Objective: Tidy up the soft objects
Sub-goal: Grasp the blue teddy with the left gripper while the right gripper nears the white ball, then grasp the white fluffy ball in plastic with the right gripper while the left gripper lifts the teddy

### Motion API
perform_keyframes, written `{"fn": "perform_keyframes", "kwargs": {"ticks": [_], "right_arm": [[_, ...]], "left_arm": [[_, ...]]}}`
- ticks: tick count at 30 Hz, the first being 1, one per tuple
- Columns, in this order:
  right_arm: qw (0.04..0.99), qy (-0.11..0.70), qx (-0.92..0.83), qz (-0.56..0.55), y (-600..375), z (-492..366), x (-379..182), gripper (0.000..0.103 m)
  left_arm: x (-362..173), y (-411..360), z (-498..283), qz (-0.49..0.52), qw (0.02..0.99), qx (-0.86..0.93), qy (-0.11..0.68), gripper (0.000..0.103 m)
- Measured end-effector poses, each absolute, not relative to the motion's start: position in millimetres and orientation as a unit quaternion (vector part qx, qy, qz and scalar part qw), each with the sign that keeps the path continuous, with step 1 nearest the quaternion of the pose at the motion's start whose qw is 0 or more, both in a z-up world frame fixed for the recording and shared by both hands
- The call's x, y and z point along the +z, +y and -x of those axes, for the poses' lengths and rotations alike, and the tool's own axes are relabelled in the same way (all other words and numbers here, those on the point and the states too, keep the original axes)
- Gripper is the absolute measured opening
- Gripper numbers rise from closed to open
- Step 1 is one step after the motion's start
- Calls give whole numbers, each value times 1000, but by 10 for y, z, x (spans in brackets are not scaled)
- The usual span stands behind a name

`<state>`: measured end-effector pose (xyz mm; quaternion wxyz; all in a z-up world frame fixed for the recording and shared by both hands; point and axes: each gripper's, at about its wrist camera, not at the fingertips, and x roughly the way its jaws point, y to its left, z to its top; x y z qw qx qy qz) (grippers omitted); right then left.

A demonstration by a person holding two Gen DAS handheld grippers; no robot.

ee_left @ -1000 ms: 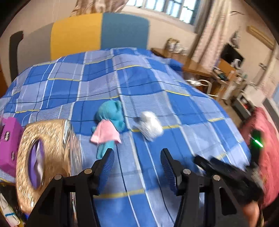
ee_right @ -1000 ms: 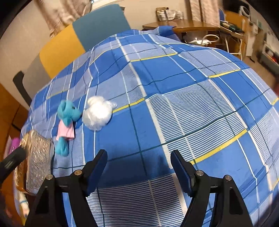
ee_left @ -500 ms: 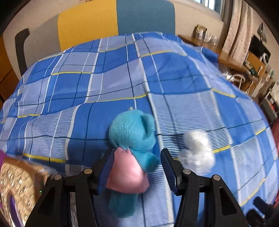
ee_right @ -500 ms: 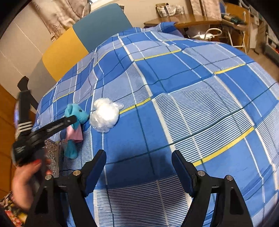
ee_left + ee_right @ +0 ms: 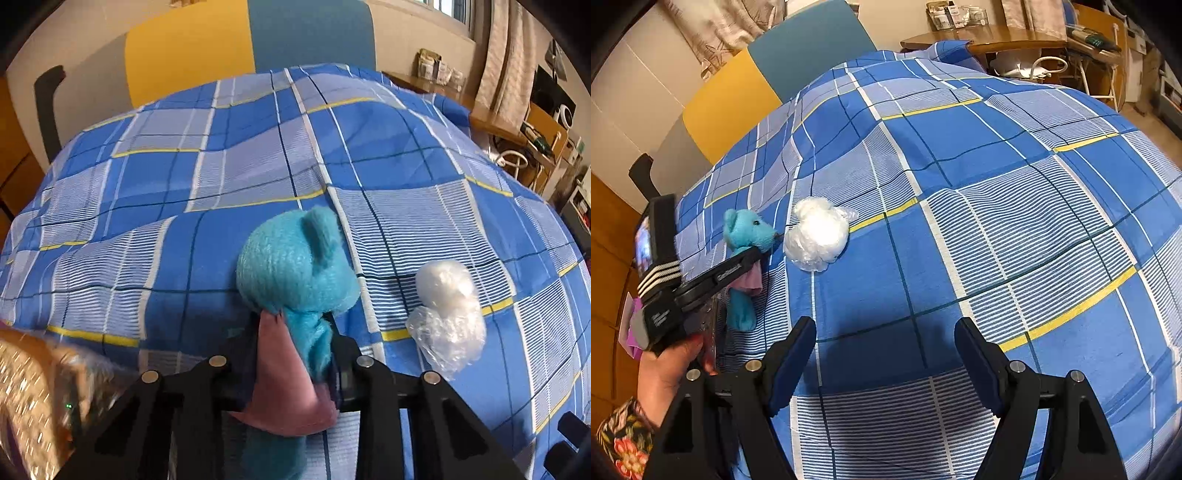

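Note:
A teal plush bear (image 5: 295, 269) in a pink shirt lies on the blue plaid bedspread (image 5: 147, 184). My left gripper (image 5: 293, 328) is closing, with the bear's body squeezed between its pads just below the head. The right wrist view shows the same bear (image 5: 750, 230) at the left, with the left gripper (image 5: 757, 254) on it and a hand holding that gripper. A white fluffy toy in a clear plastic bag (image 5: 448, 321) lies just right of the bear, also in the right wrist view (image 5: 816, 236). My right gripper (image 5: 886, 328) hovers open over bare bedspread, nothing between its fingers.
A gold glittery box (image 5: 29, 398) sits at the bed's near left, beside the bear. A yellow and teal headboard (image 5: 251, 40) backs the bed. A wooden desk (image 5: 990, 37) with clutter and a chair stands beyond the far right edge.
My left gripper came forward and down onto the teal bear, then its jaws narrowed onto the bear's body. The right gripper stayed where it was, still open.

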<state>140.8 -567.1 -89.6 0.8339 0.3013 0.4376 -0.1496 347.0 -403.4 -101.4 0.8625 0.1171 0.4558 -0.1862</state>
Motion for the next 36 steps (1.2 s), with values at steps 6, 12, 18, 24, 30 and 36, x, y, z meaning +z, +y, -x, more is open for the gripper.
{"fn": "perform_keyframes", "kwargs": {"ticks": [6, 12, 18, 24, 30, 36], "right_arm": [[833, 434, -155, -307, -5716, -1379, -909, 78], [846, 421, -155, -289, -5700, -1413, -878, 78], [860, 406, -155, -268, -5638, -1435, -841, 78], [886, 379, -144, -226, -5472, -1477, -784, 82], [885, 401, -141, -191, -5351, -1905, -914, 82], [883, 401, -147, -197, -5300, -2491, -978, 82]], "left_arm": [[-785, -4000, -3095, -115, 870, -227, 422, 29], [-654, -3830, -2729, -87, 862, -268, 422, 29], [-555, -3564, -2395, -48, 851, -302, 426, 29], [-382, -3188, -2072, 3, 847, -336, 413, 29], [-197, -2712, -1820, 44, 844, -354, 400, 29], [-33, -2199, -1640, 61, 854, -346, 383, 29]]}}
